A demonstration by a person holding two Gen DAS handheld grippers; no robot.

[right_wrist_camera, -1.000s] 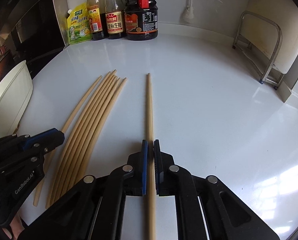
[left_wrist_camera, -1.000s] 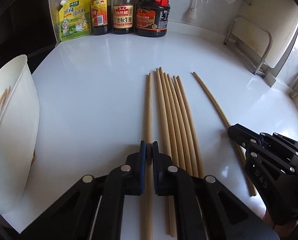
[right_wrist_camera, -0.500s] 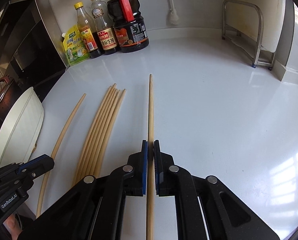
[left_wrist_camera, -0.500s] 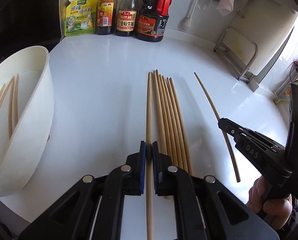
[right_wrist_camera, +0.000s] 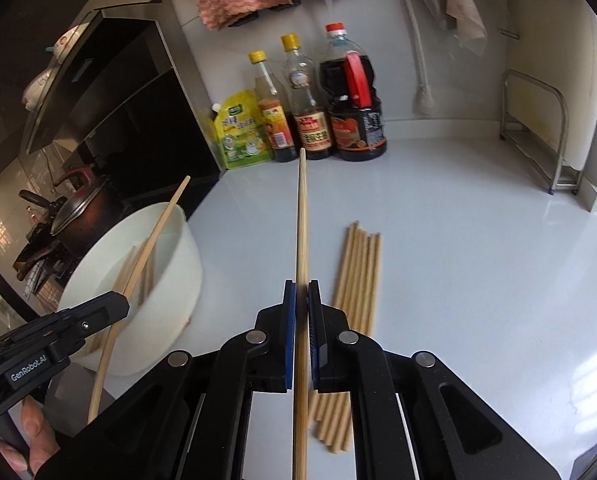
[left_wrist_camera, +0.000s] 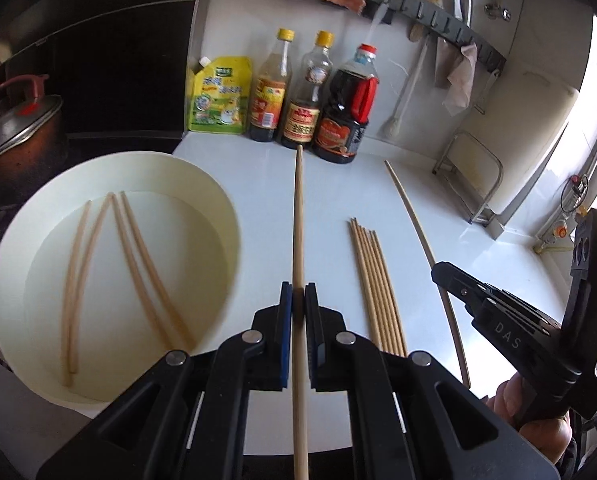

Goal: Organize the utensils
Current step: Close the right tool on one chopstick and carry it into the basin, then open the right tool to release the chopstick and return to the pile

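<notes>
My left gripper [left_wrist_camera: 298,300] is shut on one wooden chopstick [left_wrist_camera: 298,216] and holds it in the air beside the white bowl [left_wrist_camera: 218,200], which has several chopsticks [left_wrist_camera: 138,264] lying inside. My right gripper [right_wrist_camera: 301,300] is shut on another chopstick [right_wrist_camera: 301,220], lifted above the counter. A bundle of several chopsticks [left_wrist_camera: 372,280] lies on the white counter; it also shows in the right wrist view [right_wrist_camera: 358,272]. The right gripper's chopstick [left_wrist_camera: 418,232] and the right gripper [left_wrist_camera: 442,272] appear at the right of the left wrist view.
A yellow pouch [left_wrist_camera: 218,96] and three sauce bottles [left_wrist_camera: 306,96] stand at the back wall. A lidded pot [left_wrist_camera: 14,132] sits left of the bowl. A metal rack [right_wrist_camera: 538,136] stands at the right. Utensils and cloths hang on a wall rail [left_wrist_camera: 438,28].
Both grippers have lifted their chopsticks off the counter and risen. The left one has moved toward the bowl, whose inside now shows.
</notes>
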